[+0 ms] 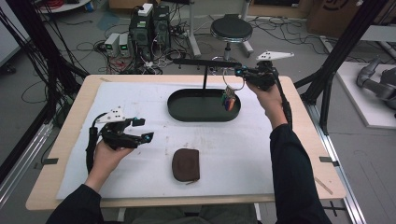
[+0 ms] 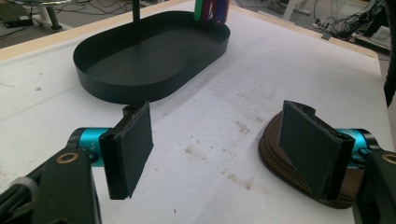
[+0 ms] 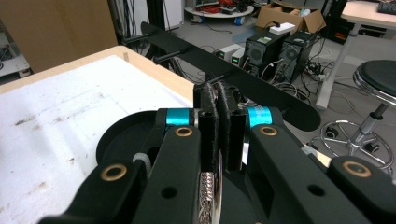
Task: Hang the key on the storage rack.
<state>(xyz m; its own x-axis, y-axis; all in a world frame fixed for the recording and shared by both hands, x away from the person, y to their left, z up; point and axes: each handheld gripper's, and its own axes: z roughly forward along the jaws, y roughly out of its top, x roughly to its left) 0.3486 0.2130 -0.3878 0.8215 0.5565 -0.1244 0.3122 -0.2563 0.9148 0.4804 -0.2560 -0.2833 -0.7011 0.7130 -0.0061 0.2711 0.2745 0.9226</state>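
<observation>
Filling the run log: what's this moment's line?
right gripper shut on key ring by rack bar | left gripper open | pouch on table

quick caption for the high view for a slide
Right gripper holds a key ring by the stand's crossbar over the black tray; left gripper open.

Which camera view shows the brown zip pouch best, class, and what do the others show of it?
The high view: the brown zip pouch lies whole and uncovered on the white mat. In the left gripper view, a black jaw pad covers much of the pouch, leaving its zipped edge showing. The right gripper view looks toward the black stand.
</observation>
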